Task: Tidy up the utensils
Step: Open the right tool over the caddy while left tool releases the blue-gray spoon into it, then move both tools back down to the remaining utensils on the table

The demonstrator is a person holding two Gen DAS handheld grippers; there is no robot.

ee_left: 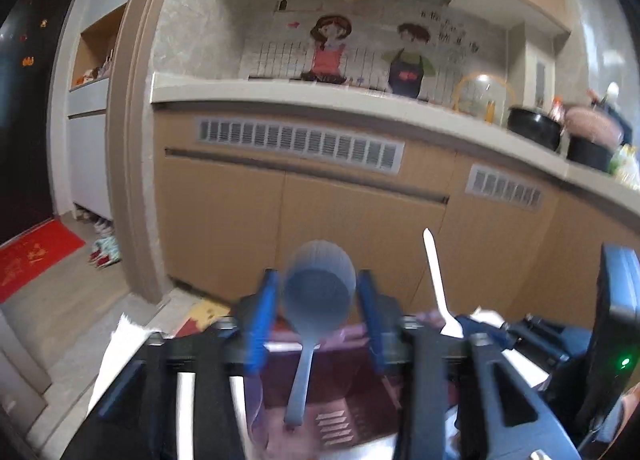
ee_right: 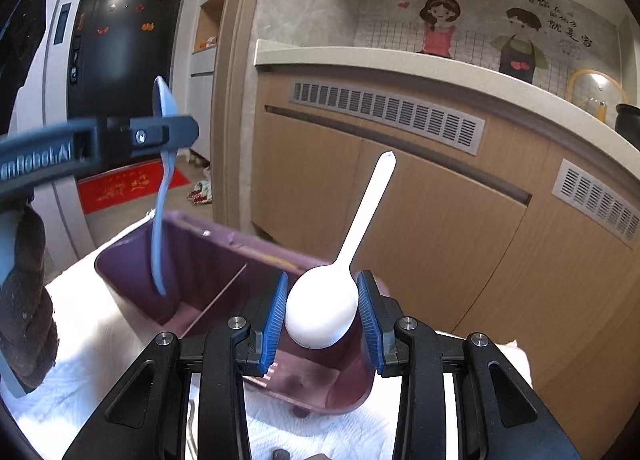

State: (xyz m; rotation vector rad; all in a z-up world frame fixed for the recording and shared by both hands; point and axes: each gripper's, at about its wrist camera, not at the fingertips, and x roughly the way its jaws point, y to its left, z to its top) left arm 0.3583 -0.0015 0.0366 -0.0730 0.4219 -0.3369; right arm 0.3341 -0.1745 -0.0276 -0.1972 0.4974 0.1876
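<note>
Right gripper (ee_right: 322, 318) pads are clamping the white spoon (ee_right: 322, 314) bowl, handle rising beyond; left gripper (ee_left: 318, 300) fingers are standing parted around the blue spoon (ee_left: 318, 292), over the purple holder (ee_right: 208, 260).

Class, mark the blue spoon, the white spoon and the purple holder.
blue spoon (ee_left: 318, 288), left wrist view, on its bowl
white spoon (ee_right: 322, 312), right wrist view, on its bowl
purple holder (ee_right: 192, 256), right wrist view, on its inner wall

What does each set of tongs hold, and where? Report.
Right tongs grip the white spoon by its bowl. Left tongs look open around the blue spoon's bowl.
</note>
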